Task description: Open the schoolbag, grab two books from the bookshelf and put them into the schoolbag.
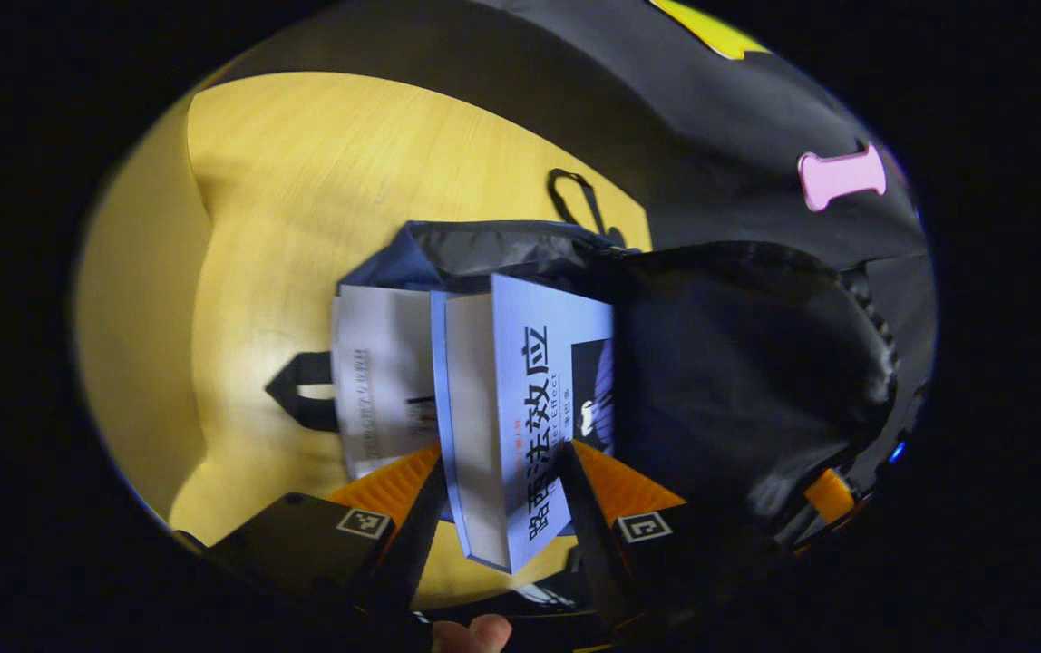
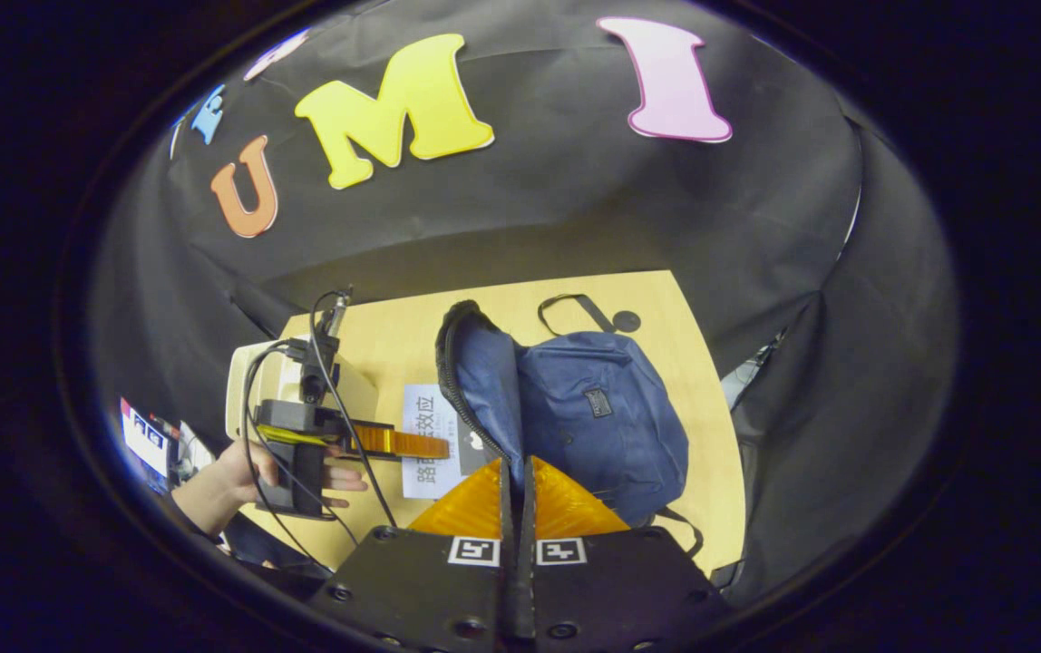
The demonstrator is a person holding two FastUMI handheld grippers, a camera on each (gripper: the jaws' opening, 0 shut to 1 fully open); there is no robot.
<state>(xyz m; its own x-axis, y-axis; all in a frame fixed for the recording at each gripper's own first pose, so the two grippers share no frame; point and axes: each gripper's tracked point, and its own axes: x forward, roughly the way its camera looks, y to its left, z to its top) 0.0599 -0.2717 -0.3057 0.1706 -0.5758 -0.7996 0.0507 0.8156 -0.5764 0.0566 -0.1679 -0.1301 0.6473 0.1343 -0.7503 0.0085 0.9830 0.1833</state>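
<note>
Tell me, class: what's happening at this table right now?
A person is packing books into a blue schoolbag on a wooden table. The left gripper holds a pale blue book at the bag's open mouth, with a white book beside it. The right gripper is closed at the edge of the bag's flap.

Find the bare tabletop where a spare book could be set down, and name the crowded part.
Free: table beyond the schoolbag, toward the wall, and its left edge past the black strap. Crowded: the bag mouth, where the left tool holds the blue book beside a white book.
</note>
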